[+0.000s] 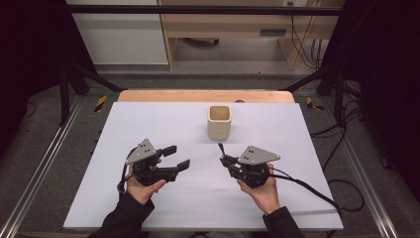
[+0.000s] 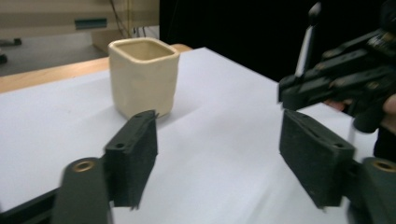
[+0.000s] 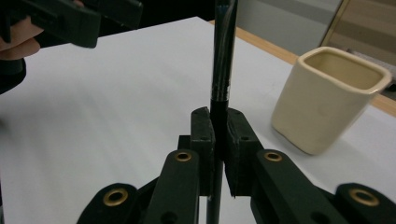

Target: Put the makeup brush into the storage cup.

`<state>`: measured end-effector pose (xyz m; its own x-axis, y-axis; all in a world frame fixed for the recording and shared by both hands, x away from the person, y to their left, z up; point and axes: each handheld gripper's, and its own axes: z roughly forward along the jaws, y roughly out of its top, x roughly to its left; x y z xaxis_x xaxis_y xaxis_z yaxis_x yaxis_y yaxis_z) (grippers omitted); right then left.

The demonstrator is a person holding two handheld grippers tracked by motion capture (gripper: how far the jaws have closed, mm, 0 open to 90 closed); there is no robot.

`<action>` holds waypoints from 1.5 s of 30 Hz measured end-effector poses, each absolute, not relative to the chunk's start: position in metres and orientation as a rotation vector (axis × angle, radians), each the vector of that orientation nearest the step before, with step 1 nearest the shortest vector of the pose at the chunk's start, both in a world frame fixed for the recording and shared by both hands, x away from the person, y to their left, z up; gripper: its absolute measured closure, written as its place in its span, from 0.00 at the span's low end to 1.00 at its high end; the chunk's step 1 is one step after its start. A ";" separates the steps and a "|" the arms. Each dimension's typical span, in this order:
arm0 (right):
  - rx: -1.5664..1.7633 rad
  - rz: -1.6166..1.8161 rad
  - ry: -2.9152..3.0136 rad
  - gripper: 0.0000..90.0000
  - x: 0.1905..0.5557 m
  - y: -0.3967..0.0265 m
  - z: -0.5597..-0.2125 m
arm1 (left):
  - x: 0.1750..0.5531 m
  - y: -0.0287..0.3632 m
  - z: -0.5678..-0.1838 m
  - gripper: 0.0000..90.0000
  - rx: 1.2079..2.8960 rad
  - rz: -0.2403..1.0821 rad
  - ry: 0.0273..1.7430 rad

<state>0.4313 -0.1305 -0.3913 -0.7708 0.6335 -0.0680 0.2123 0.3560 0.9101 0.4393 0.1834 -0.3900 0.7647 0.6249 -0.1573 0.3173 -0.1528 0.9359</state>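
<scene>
Pen [image 3: 223, 56], thin and dark, stands upright in the centre of the right gripper view, pinched between the closed jaws of the right gripper [image 3: 218, 140]; in the high view it pokes up just left of that gripper [image 1: 227, 161], right of centre. Left gripper [image 1: 179, 157], at lower left of the high view, has its jaws spread wide with nothing between them. Cream square cup [image 1: 219, 121] sits upper centre on the white table [image 1: 148, 124], apart from both.
</scene>
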 end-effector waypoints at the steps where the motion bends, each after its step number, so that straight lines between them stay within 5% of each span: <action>1: 0.743 1.398 2.203 0.93 0.431 -0.132 -0.390 | 0.439 0.186 -0.391 0.27 1.762 0.320 0.748; 16: 0.839 1.498 2.085 0.93 0.442 -0.153 -0.366 | 0.435 0.233 -0.398 0.09 1.771 0.400 0.840; 45: 0.984 1.589 1.883 0.92 0.489 -0.147 -0.347 | 0.435 0.283 -0.421 0.04 1.792 0.505 0.934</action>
<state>0.4890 -0.1467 -0.3473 -0.6243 0.7765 0.0851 0.2145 0.0657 0.9745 0.4351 0.2828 -0.4210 0.6126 0.7863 -0.0804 0.3639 -0.1904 0.9118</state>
